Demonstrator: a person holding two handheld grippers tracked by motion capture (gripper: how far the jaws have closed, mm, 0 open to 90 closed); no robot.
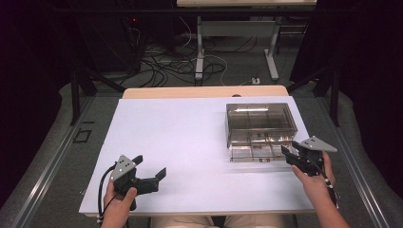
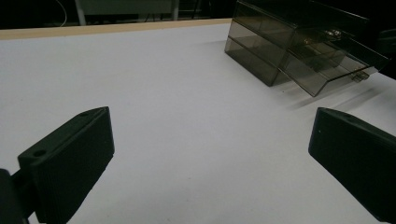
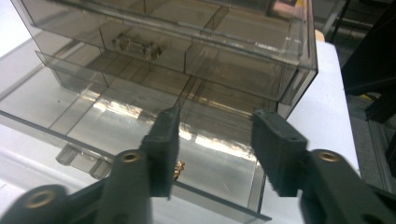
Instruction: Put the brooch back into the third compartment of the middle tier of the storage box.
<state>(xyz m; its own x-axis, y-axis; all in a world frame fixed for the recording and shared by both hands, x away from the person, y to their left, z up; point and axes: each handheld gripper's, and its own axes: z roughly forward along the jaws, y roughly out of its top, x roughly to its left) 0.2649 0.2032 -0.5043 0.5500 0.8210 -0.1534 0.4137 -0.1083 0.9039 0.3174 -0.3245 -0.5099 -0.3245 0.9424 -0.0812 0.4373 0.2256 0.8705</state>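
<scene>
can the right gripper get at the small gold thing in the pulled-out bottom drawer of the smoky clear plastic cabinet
Probably yes: the right gripper hangs open just above the open drawer, and the small gold piece lies uncovered beside its jaw.

Your left gripper [image 1: 151, 166] is matte black, with a grey three-cornered plate on top dotted with small pale marks, and a black cable looping down past your wrist. Its pads [image 2: 70, 161] are blocky slabs with fine ribbing and a round hole in the upper edge. Your right gripper [image 1: 290, 148] matches: black body, grey plate, black cable. Its arms carry brass-coloured round bushings, and each pad [image 3: 278, 151] shows small screw holes. You wear light beige trousers; your forearms are unsleeved.
</scene>
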